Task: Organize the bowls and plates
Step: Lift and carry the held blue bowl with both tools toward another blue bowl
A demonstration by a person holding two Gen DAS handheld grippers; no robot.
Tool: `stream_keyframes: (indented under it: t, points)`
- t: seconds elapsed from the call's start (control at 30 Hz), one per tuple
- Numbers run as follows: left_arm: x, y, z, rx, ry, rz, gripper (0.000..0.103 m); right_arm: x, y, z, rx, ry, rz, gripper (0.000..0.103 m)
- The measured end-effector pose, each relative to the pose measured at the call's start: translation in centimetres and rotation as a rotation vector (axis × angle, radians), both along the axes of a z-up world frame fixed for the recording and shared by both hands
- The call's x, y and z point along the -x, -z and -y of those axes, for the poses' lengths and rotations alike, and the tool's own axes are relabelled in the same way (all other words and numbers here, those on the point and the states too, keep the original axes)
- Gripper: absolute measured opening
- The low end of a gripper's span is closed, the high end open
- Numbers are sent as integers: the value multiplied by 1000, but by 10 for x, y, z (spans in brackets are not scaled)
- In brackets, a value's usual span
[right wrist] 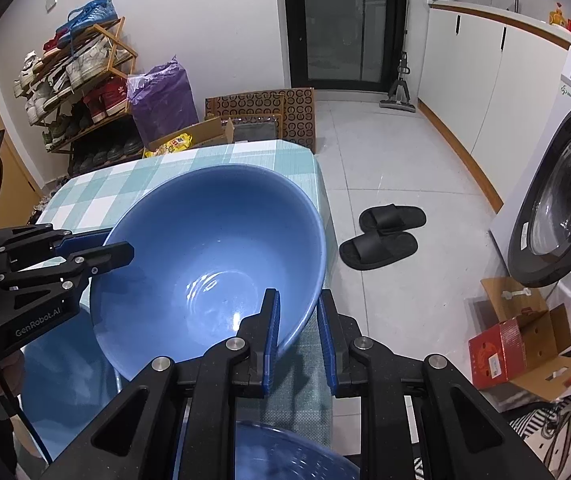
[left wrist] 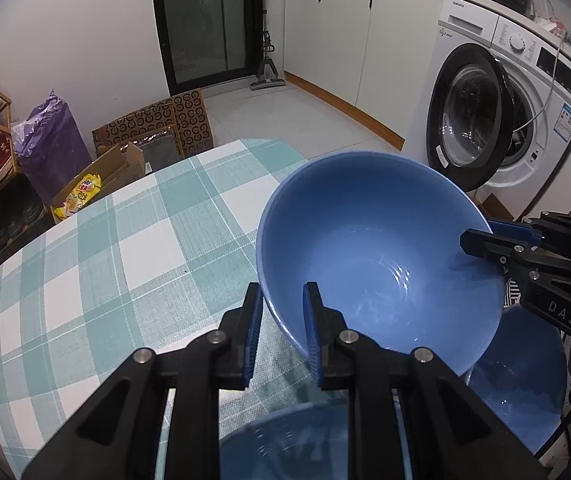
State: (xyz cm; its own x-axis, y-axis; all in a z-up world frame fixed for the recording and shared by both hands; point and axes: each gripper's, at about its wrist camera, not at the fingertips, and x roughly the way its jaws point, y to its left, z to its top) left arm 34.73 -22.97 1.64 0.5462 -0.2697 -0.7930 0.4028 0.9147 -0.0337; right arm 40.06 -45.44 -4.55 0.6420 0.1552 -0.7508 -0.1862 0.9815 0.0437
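A large blue bowl [left wrist: 377,252] [right wrist: 213,256] hangs tilted above the checked tablecloth [left wrist: 105,260] [right wrist: 245,156], held from two sides. My left gripper [left wrist: 281,296] [right wrist: 117,246] is shut on its left rim, one pad inside and one outside. On the opposite rim my right gripper [right wrist: 299,300] [left wrist: 473,236] is shut the same way. Two more blue bowls lie below it: one [left wrist: 521,392] [right wrist: 65,380] partly under the held bowl, another [left wrist: 285,440] [right wrist: 293,456] at the near edge behind the gripper bodies.
The table's far end and right edge drop to a tiled floor with black slippers [right wrist: 381,236]. A washing machine [left wrist: 497,120] with its door open stands on the right, an orange carton [right wrist: 521,344] before it. Cardboard boxes [left wrist: 157,128], a purple bag [right wrist: 161,100] and a shoe rack [right wrist: 81,80] stand beyond.
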Motion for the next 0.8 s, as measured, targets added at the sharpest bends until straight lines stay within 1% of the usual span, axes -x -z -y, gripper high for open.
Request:
stream_keyframes:
  t: [0.33, 0.8]
  points:
    - [20, -31, -7, 19, 6, 60, 19, 21, -28, -1, 11, 0, 46, 19]
    - [48, -61, -26, 48, 5, 122, 19, 56, -69, -12, 20, -6, 92, 19]
